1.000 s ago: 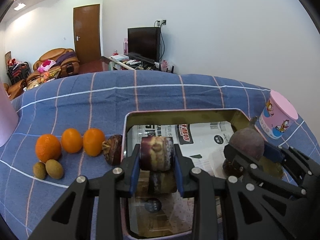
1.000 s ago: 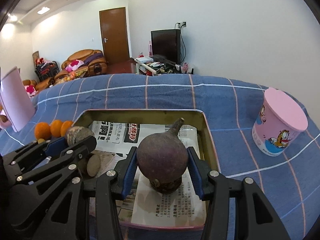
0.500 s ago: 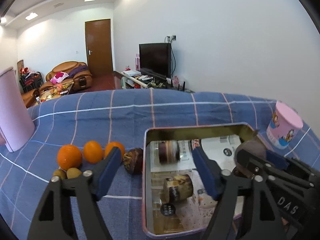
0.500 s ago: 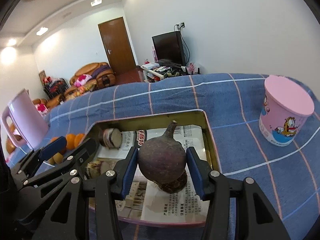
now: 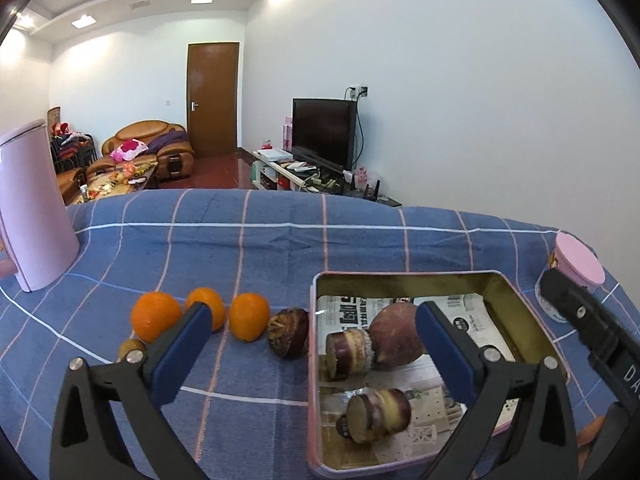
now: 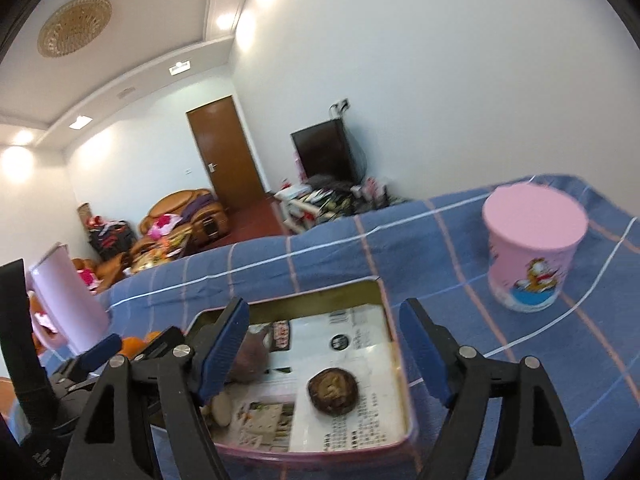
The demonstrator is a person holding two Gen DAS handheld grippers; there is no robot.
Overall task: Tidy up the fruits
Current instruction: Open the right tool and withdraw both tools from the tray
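Note:
A shallow tin tray (image 5: 520,304) lined with newspaper sits on the blue checked cloth. In it lie a round purple fruit (image 5: 398,336) and two cut purple pieces (image 5: 348,354) (image 5: 378,410). My left gripper (image 5: 312,344) is open and empty above the tray's left edge. Three oranges (image 5: 156,316) (image 5: 208,306) (image 5: 249,316), a dark mangosteen (image 5: 288,332) and a kiwi (image 5: 130,350) lie left of the tray. My right gripper (image 6: 324,356) is open and empty above the tray (image 6: 404,400), where another dark mangosteen (image 6: 332,390) rests.
A pink cartoon cup (image 6: 532,248) stands right of the tray. A pink kettle (image 5: 32,208) stands at the far left. The table's far edge faces a living room with a television and sofa.
Both grippers opened and lifted back. The left one let go of a cut purple piece and the right one let go of the round purple fruit; both now lie in the tray.

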